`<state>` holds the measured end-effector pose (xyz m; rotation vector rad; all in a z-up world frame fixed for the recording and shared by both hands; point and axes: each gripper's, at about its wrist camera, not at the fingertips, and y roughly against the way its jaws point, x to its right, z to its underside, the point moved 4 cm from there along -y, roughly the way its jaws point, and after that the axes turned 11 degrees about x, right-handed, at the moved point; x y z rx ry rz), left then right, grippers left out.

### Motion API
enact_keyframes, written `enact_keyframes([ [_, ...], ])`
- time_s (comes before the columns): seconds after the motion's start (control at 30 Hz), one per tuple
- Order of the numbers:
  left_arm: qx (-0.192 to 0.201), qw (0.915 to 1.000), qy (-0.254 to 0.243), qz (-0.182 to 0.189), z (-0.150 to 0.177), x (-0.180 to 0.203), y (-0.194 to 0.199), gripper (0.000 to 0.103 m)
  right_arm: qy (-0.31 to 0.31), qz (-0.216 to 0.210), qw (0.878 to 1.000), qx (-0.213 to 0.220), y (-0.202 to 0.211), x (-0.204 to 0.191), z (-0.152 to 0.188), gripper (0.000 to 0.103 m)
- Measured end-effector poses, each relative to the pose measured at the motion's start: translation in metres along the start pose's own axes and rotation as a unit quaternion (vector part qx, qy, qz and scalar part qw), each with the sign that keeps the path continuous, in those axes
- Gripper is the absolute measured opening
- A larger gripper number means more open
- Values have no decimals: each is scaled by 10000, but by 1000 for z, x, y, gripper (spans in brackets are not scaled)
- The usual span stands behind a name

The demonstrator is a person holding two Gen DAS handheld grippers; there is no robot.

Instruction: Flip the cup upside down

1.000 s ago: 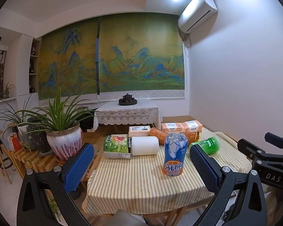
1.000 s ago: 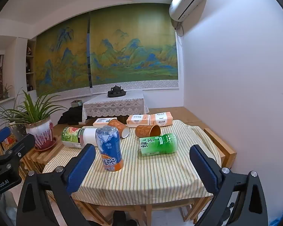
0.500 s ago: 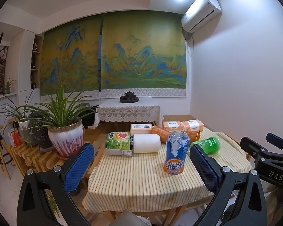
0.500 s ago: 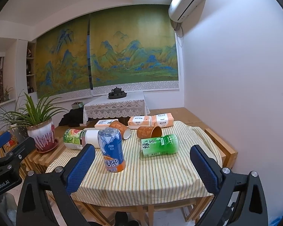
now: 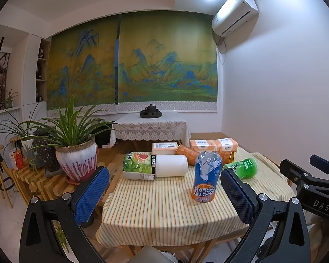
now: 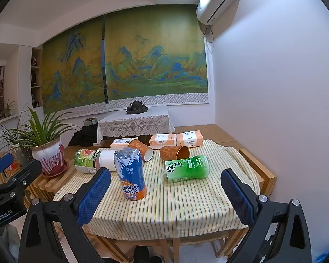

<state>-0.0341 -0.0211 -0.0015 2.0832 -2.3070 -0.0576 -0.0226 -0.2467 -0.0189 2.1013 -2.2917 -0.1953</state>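
Note:
Two orange paper cups lie on their sides near the back of the striped table: one cup (image 6: pixel 140 149) with its white inside facing me, the other cup (image 6: pixel 174 152) opening to the right. In the left wrist view the first cup (image 5: pixel 186 151) shows behind the blue bottle; the second is mostly hidden. My left gripper (image 5: pixel 164 194) is open, short of the table's near edge, holding nothing. My right gripper (image 6: pixel 165 194) is open too, above the front edge, well short of the cups.
An upside-down blue and orange Arctic Ocean bottle (image 6: pixel 130 174) stands mid-table. A green tea bottle (image 6: pixel 187 168) and a green-and-white bottle (image 6: pixel 92 160) lie on their sides. Orange tissue packs (image 6: pixel 175 140) line the back. A potted plant (image 6: pixel 48 155) stands left on wooden slats.
Both grippers have drifted slightly forward toward the table and the view has shifted a little; both stay open. Nothing on the table has moved.

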Motion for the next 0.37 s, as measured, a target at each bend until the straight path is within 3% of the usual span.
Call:
enact_keyframes([
  [0.37,-88,10000,25,37,5,1,-6,103,-68,18,9999,-106,-6,5,5,99],
])
